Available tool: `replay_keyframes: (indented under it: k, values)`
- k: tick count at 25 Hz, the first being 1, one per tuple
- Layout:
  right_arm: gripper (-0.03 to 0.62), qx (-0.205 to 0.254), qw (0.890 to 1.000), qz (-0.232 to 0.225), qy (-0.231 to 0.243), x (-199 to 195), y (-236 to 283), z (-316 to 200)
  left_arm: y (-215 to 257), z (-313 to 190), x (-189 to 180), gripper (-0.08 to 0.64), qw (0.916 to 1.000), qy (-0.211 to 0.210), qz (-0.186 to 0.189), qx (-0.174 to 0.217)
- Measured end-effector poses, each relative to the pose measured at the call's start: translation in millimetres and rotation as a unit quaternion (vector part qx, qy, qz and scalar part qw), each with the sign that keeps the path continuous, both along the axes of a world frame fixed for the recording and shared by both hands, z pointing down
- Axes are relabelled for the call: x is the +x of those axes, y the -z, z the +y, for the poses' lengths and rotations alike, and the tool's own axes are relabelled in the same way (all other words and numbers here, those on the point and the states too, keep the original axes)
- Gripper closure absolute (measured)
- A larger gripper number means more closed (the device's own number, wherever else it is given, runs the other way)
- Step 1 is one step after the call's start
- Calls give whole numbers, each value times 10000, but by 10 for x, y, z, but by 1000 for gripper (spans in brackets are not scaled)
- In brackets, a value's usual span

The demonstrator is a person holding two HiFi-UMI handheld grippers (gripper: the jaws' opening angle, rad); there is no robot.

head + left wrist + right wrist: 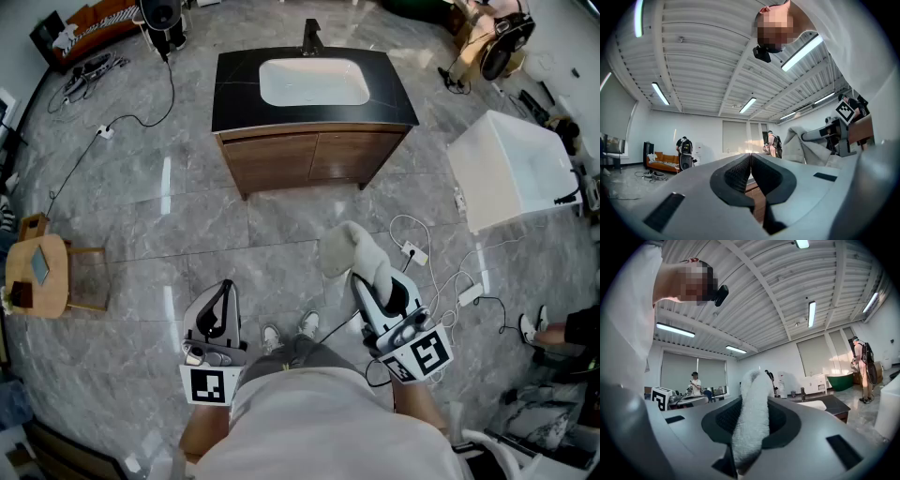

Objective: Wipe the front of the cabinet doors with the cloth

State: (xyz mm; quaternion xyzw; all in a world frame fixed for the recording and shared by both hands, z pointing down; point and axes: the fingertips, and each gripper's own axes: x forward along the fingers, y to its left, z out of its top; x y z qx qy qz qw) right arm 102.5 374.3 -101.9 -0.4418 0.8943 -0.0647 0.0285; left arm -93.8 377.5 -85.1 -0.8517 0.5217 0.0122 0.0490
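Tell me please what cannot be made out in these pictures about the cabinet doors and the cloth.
- Cabinet doors, head view: small and seen steeply from above, so dirt or handles cannot be told.
- Cabinet doors, left gripper view: only a sliver shows; the shut jaws of the left gripper cover the rest.
- Cloth, right gripper view: its lower end is hidden inside the right gripper, which is shut on it.

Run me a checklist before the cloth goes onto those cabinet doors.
1. Cloth gripped by right gripper: ok, jaws shut on it.
2. Left gripper free: ok, shut and empty.
3. Cabinet doors closed: ok.
4. Cloth touching the doors: not ok, well apart.
5. Walking path: not ok, cables lie on the floor ahead on the right.
6. Where the doors are dirty: cannot tell.
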Motion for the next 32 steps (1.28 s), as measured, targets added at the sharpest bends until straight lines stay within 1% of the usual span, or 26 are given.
replay_keyframes:
  k: [3, 6, 10, 14, 16, 20, 24, 26, 28, 32]
  values:
    - [489, -23, 9999, 71, 92, -180, -9, 132, 50, 53, -75, 541, 10000, 8, 11, 85]
    - [489, -108, 9999, -4, 121, -256, -19, 245, 99, 92, -88, 541, 9999, -17, 57, 112]
    - [489, -115, 9997, -77, 210, -208, -31, 267, 168, 110, 27, 541, 9998, -18, 15, 198]
    - [488, -49, 9988, -291, 381, -34, 26, 220, 177, 121, 204, 541, 9999, 67, -40, 148]
    - [488, 8, 9981, -369, 494, 85, 53, 201, 216, 137, 263, 541, 9996, 198, -88, 188]
    - [488, 72, 9969, -341, 708, 254, 9, 104, 281, 156, 276, 541, 9979, 553, -174, 303]
    - [488, -25, 9955, -378, 867, 210, -43, -23, 227, 177, 118, 541, 9954, 909, -216, 211]
    - [488, -42, 9945, -345, 988, 125, -48, -98, 180, 99, 32, 541, 9945, 1017, -161, 185]
    - [488, -55, 9938, -303, 1068, 28, -70, -229, 169, -64, -31, 541, 9942, 1036, -147, 258]
    - [488, -117, 9947, -238, 990, -145, -131, -569, 15, -463, -133, 541, 9961, 864, -79, 131]
